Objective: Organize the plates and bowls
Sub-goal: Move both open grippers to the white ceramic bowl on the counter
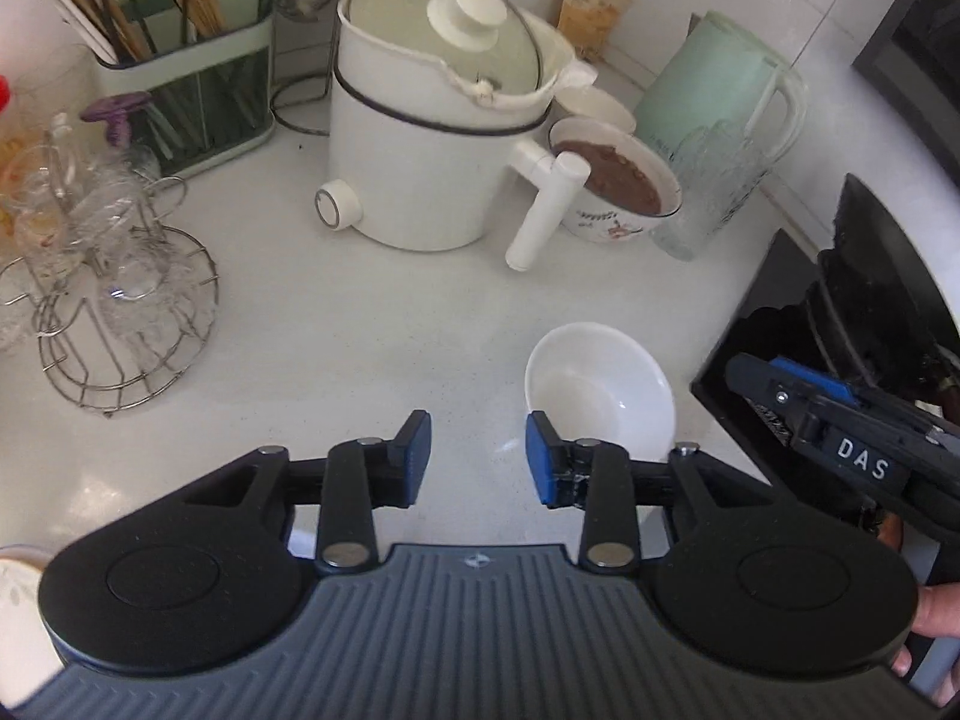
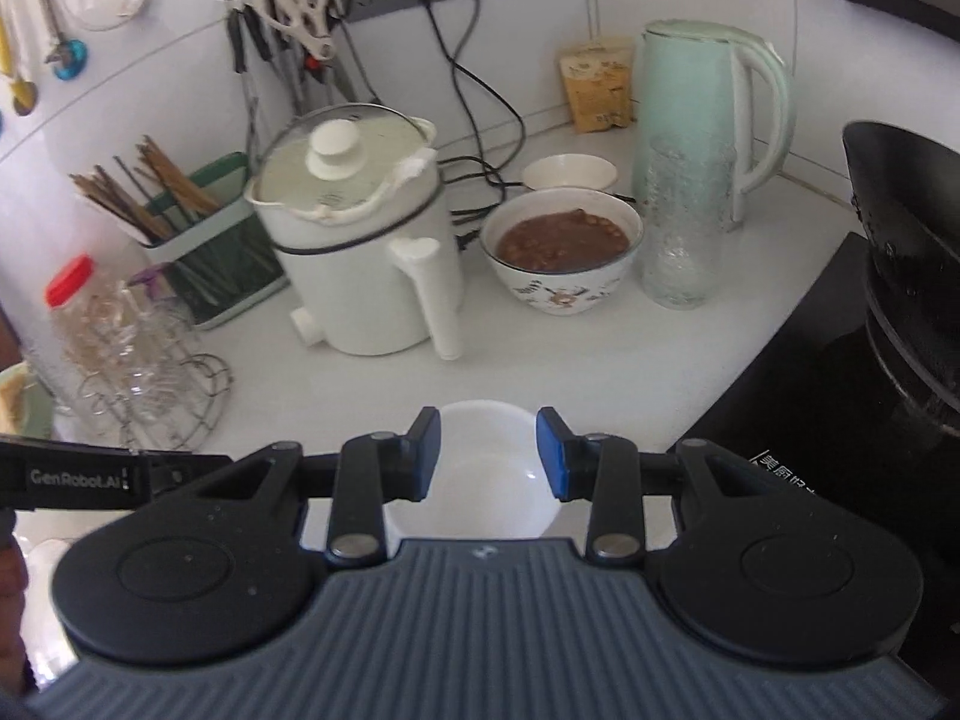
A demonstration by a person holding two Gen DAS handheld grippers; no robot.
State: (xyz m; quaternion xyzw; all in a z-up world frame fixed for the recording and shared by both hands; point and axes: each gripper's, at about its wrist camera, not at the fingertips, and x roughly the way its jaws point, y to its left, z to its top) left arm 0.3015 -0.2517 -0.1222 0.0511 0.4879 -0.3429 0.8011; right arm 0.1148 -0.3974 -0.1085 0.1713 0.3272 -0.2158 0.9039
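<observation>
Both grippers over a white bowl [image 1: 600,390] on the counter [image 1: 360,330]
Left gripper [image 1: 478,459] parted, empty — bowl just right of it; right gripper [image 2: 489,462] apart above the bowl, pads not touching

White cooker [image 1: 414,174], mint kettle [image 2: 714,114], chopstick holder [image 1: 192,96], glass rack [image 1: 129,324].

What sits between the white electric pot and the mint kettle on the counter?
A patterned bowl of brown food, a small white dish behind it and a clear glass by the kettle, clearest in the right wrist view.
</observation>
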